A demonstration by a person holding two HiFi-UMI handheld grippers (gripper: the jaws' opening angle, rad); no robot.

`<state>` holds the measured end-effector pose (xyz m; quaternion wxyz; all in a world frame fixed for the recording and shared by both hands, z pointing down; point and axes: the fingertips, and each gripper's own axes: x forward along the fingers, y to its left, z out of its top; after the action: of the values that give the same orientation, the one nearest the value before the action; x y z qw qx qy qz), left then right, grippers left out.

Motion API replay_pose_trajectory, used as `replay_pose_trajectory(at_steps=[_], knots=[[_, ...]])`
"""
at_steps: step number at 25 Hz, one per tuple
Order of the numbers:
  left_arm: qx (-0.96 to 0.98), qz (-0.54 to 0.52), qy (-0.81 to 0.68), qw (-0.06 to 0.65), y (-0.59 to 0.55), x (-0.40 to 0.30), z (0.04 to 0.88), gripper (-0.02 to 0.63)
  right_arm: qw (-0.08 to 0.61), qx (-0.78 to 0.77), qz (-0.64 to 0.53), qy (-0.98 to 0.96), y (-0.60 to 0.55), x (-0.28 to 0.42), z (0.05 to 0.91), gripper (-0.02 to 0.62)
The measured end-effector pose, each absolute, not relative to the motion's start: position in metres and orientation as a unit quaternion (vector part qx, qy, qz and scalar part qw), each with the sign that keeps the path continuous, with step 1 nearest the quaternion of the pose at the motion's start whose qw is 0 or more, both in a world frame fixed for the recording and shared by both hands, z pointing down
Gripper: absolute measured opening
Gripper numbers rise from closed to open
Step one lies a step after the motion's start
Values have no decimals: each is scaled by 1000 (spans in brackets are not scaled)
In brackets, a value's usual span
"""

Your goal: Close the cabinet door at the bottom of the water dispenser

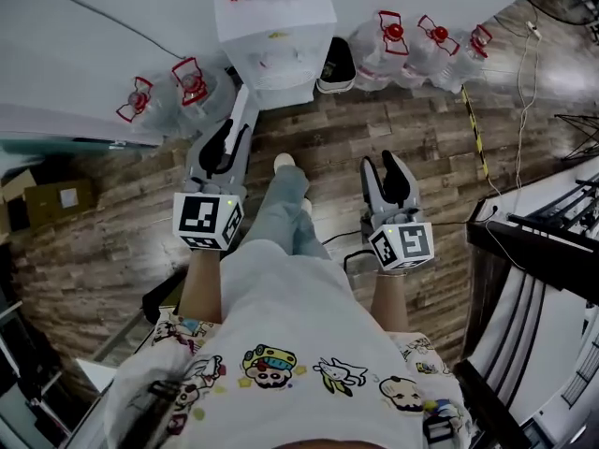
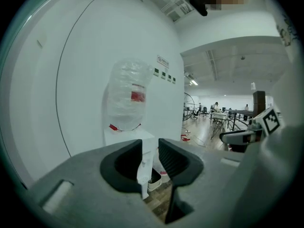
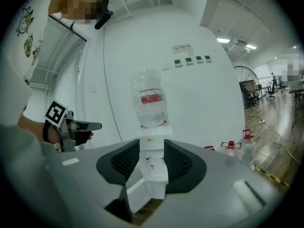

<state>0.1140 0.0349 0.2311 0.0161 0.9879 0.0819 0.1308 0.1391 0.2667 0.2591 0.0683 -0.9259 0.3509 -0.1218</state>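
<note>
The white water dispenser (image 1: 276, 36) stands against the wall with a bottle (image 3: 149, 99) on top. Its bottom cabinet door (image 1: 242, 108) hangs open, swung out toward me at the dispenser's left. My left gripper (image 1: 232, 131) is open right at the door's free edge. In the left gripper view the door (image 2: 142, 175) shows edge-on through the gap of that gripper (image 2: 150, 148); I cannot tell whether it touches. My right gripper (image 1: 382, 165) hovers over the floor to the right, apart from the dispenser. That gripper (image 3: 151, 151) is open and empty, with the open door (image 3: 137, 191) ahead.
Several water bottles stand on the floor left (image 1: 164, 96) and right (image 1: 421, 50) of the dispenser. A dark bin (image 1: 337, 64) sits beside it. My leg (image 1: 281, 204) reaches between the grippers. Cardboard box (image 1: 51, 199) at left, cables (image 1: 524, 73) and black frames (image 1: 543, 241) at right.
</note>
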Motion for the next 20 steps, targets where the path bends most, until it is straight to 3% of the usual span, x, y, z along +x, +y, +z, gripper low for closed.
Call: replay_pose_trajectory(at_steps=[20], knots=[[992, 86, -71, 65, -123, 153, 223, 101, 17, -852, -123, 508, 76, 239, 247, 155]])
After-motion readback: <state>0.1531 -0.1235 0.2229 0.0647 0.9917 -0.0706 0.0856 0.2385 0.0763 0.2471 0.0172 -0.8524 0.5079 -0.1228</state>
